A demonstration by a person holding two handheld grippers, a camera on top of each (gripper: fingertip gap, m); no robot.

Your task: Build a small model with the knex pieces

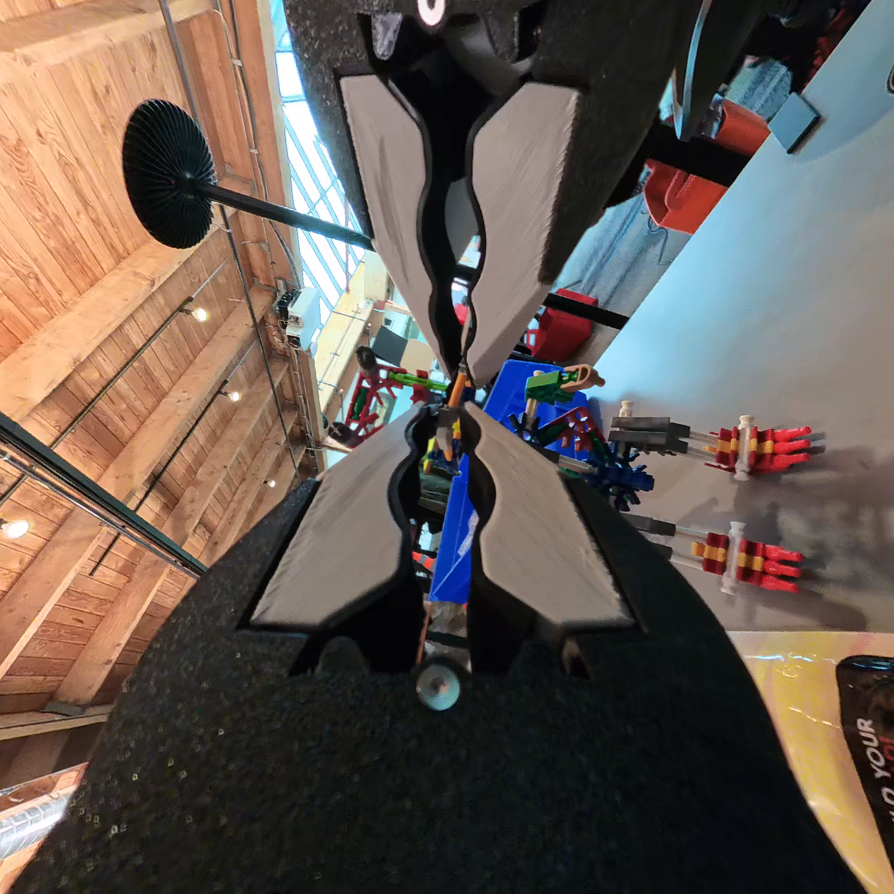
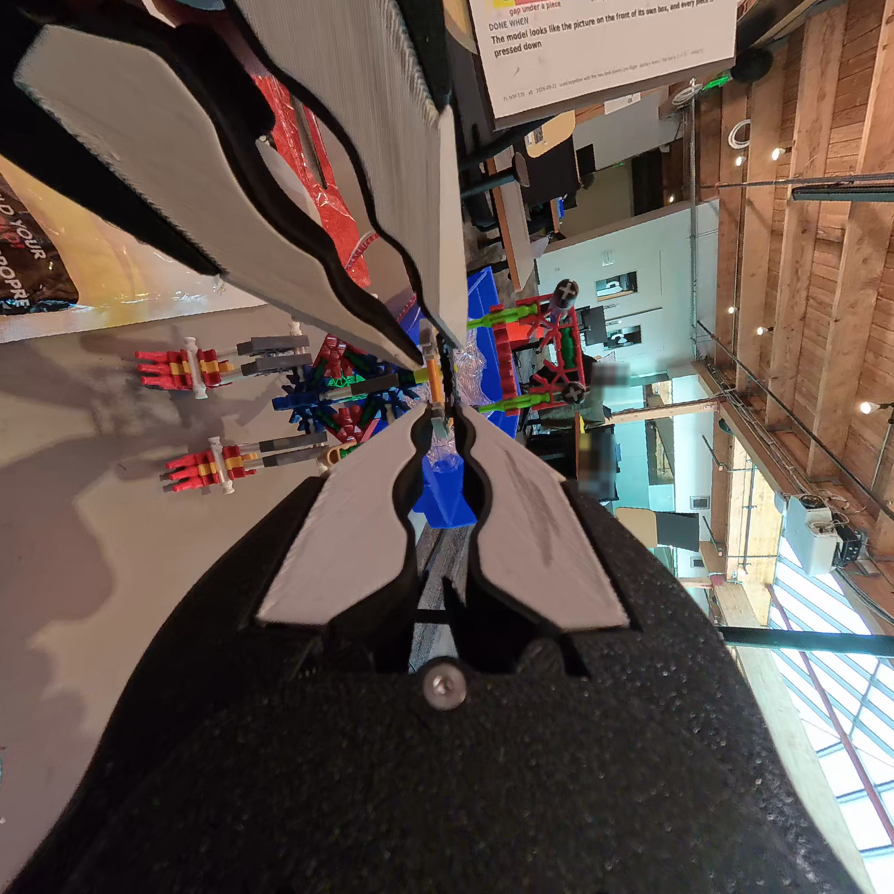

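Item: short orange plastic rod with grey end connectors (image 1: 454, 411), held in the air beside the grey tabletop (image 1: 754, 309), its long axis running tip to tip between the two tools.

Left gripper (image 1: 445, 416): jaws nearly closed, pinching one grey end of the rod.

Right gripper (image 2: 442, 411): jaws nearly closed on the opposite end; the two grippers meet nose to nose, equally near the rod.

Surroundings: multicoloured rod-and-connector model (image 2: 338, 387) with red-and-yellow feet (image 2: 193, 367) on the tabletop just beside; blue plastic bin (image 1: 454, 542) behind.
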